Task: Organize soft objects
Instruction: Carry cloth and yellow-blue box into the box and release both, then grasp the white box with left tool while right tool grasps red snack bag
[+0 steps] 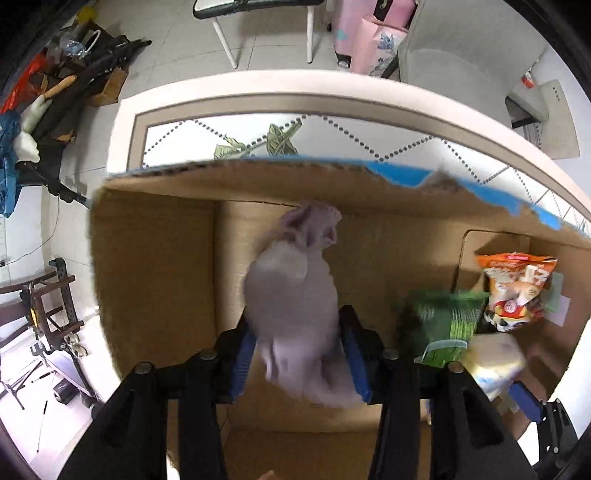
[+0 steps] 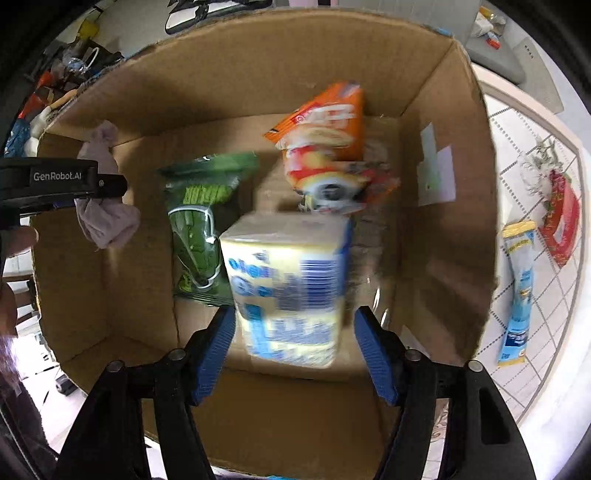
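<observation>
A cardboard box [image 2: 447,206] stands on the table; its wall also shows in the left wrist view [image 1: 155,258]. My left gripper [image 1: 295,332] is shut on a pale lilac cloth [image 1: 295,288] and holds it over the box; the cloth also shows in the right wrist view [image 2: 107,218]. My right gripper [image 2: 295,332] is open, its pads [image 2: 373,354] apart from a blurred yellow and blue tissue pack [image 2: 291,284] between them inside the box. A green snack bag [image 2: 199,229] and an orange snack bag [image 2: 325,136] lie on the box floor.
On the patterned table right of the box lie a blue and yellow sachet [image 2: 517,291] and a red packet [image 2: 561,218]. Beyond the table's far rim [image 1: 295,85] are a chair [image 1: 258,22], pink bags [image 1: 369,33] and floor clutter at left.
</observation>
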Available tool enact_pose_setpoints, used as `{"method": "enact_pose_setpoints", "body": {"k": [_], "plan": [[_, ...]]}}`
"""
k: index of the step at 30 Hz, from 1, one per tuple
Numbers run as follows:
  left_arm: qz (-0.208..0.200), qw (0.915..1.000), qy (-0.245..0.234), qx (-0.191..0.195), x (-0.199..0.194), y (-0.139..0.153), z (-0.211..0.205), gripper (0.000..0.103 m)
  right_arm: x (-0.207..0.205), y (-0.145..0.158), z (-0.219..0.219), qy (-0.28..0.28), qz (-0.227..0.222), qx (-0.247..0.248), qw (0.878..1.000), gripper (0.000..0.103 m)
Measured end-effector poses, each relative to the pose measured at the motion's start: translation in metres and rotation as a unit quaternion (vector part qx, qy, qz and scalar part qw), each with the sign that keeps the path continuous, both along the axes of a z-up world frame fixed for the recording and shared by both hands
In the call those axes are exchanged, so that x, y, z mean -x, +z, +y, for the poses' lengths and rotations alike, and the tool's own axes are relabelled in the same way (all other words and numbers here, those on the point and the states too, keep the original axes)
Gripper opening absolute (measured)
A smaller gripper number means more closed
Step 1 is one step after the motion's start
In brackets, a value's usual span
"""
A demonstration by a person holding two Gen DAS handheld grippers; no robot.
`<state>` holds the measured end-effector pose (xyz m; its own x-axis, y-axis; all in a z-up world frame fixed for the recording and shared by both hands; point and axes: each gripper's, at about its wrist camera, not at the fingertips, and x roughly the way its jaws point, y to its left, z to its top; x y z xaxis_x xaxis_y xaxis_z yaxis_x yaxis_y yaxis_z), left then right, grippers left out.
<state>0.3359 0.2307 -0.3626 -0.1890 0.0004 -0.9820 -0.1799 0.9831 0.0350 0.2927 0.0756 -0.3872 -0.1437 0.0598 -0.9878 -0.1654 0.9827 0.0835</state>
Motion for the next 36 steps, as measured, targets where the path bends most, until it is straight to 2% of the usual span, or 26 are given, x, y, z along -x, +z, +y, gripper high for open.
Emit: {"method": "enact_pose_setpoints", "body": {"k": [2,3,5,9,12,15,20,27,32,36], "plan": [[-0.011,0.9999,0.000,-0.002,0.000,0.009,0.000,0.053,0.001,0.005,0.002,-0.001,-0.002,-0.002,1.000,0.077],[-0.015,0.9999,-0.003,-0.003,0.001,0.014,-0.001,0.062,0.002,0.007,0.001,-0.002,-0.002,-0.002,1.000,0.077],[-0.025,0.9997,-0.003,-0.002,0.003,0.023,0.000,0.069,0.003,0.012,0.003,-0.002,-0.006,-0.001,1.000,0.077],[-0.044,0.9990,-0.001,0.000,0.018,0.040,0.007,0.091,0.008,0.024,-0.001,-0.002,-0.015,-0.005,1.000,0.087],[-0.060,0.9982,0.004,0.001,0.032,0.053,0.009,0.097,0.016,0.036,0.001,0.001,-0.023,-0.011,1.000,0.097],[-0.079,0.9968,0.010,0.005,0.057,0.071,0.007,0.097,0.026,0.047,-0.001,0.012,-0.037,-0.006,0.999,0.098],[-0.114,0.9934,0.006,-0.011,0.093,0.100,-0.001,0.097,0.050,0.075,-0.004,0.020,-0.068,-0.008,0.997,0.098],[-0.169,0.9854,0.010,-0.021,0.139,0.151,-0.018,0.097,0.078,0.119,-0.014,0.036,-0.111,-0.030,0.993,0.098],[-0.195,0.9806,0.018,-0.013,0.152,0.181,-0.035,0.097,0.093,0.146,-0.030,0.036,-0.122,-0.067,0.990,0.098],[-0.219,0.9758,-0.002,-0.001,0.145,0.205,-0.070,0.097,0.094,0.165,-0.063,0.015,-0.132,-0.086,0.987,0.098]]}}
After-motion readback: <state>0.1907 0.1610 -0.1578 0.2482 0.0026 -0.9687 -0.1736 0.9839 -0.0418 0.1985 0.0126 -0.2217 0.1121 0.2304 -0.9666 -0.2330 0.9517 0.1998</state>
